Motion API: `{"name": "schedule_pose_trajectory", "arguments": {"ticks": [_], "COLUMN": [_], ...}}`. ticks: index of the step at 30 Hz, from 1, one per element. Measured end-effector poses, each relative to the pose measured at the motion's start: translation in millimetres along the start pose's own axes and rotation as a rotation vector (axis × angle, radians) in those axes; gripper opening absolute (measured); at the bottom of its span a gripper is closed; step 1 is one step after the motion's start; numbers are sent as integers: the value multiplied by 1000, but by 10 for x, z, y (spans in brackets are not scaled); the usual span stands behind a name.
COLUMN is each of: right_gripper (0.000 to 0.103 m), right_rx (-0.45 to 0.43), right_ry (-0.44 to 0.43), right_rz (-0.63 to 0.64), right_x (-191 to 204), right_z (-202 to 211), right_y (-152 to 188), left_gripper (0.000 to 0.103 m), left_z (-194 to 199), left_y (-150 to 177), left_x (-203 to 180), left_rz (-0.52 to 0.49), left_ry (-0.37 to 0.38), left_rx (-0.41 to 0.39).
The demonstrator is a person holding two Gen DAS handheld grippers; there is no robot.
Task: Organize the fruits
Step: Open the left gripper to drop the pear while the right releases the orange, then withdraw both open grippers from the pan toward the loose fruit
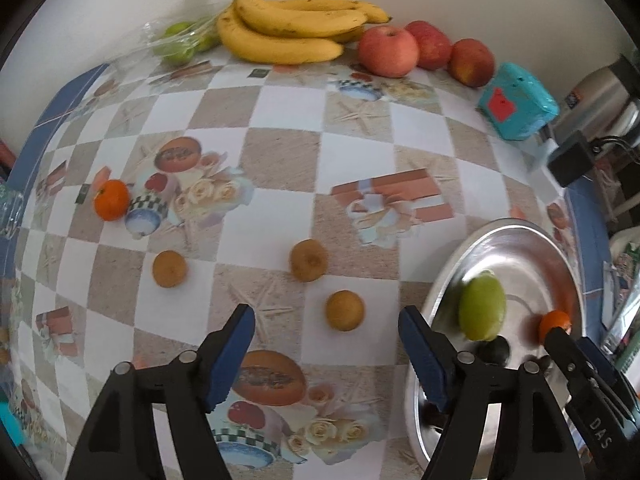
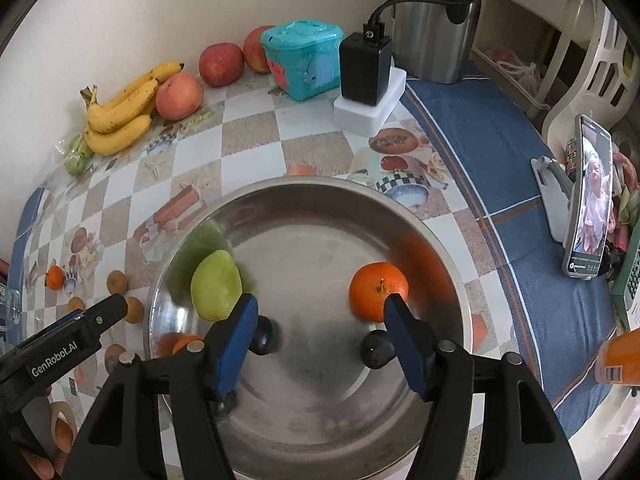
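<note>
In the left wrist view my left gripper (image 1: 326, 314) stands open over the tablecloth, with nothing held. A brown fruit (image 1: 345, 310) lies on the cloth below the gap, and two more (image 1: 308, 260) (image 1: 170, 268) lie beyond it. A mandarin (image 1: 112, 200) sits far left. My right gripper (image 2: 320, 308) hangs open and empty over the steel bowl (image 2: 400, 216). In the bowl are a blurred green fruit (image 2: 216, 290), a mandarin (image 2: 378, 294) and two dark small fruits (image 2: 266, 336) (image 2: 376, 350). Bananas (image 1: 288, 28), apples (image 1: 388, 50) and bagged green fruits (image 1: 178, 40) line the wall.
A teal box (image 2: 304, 60), a black charger (image 2: 364, 68) on a white block and a steel kettle (image 2: 436, 20) stand at the back right. A phone on a stand (image 2: 588, 200) is at the right. One finger of the left gripper (image 2: 108, 312) reaches beside the bowl's left rim.
</note>
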State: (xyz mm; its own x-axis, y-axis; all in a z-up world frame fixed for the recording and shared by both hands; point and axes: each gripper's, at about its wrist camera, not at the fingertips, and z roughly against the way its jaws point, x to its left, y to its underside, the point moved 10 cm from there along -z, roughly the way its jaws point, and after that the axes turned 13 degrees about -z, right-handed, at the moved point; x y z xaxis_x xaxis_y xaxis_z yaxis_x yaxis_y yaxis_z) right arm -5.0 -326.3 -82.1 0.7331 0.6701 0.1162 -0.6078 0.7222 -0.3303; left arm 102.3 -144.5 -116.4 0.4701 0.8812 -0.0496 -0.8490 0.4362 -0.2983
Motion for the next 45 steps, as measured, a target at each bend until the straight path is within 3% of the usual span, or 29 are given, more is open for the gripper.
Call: {"name": "schedule_pose_trajectory", "arguments": {"ticks": [5,7,8,9,18,31,39,45], "right_gripper": [74,80,88,89,89,89,89,89], "right_rx": [3,6,7,8,-17,-44,-24,-20], "right_ry": [3,3,4,5,14,-43,-17,-47], "right_rz": [8,13,17,19,29,4,66,104], "right_x": [13,20,24,28,24,116,239,402], "right_z": [-20,-35,-44,-48,-34,6,-56,-67], "right_y": [18,29,35,37,14,-27,77,158], "left_gripper": [95,102,102,102,103,103,103,103], "left_z": [-12,-16,-15,-18,-11,89,225,284], "left_y": [9,13,14,11,3,20,-22,-53], "left_x": [101,133,139,143,163,283,471,616], "left_rz": [18,25,26,27,15,4,-15,-23], "left_ry": [-36,-48,-51,-52,-74,-86,-120,-134], "left_rx": [-2,-4,-4,-4,-23,-48,-80,-95]}}
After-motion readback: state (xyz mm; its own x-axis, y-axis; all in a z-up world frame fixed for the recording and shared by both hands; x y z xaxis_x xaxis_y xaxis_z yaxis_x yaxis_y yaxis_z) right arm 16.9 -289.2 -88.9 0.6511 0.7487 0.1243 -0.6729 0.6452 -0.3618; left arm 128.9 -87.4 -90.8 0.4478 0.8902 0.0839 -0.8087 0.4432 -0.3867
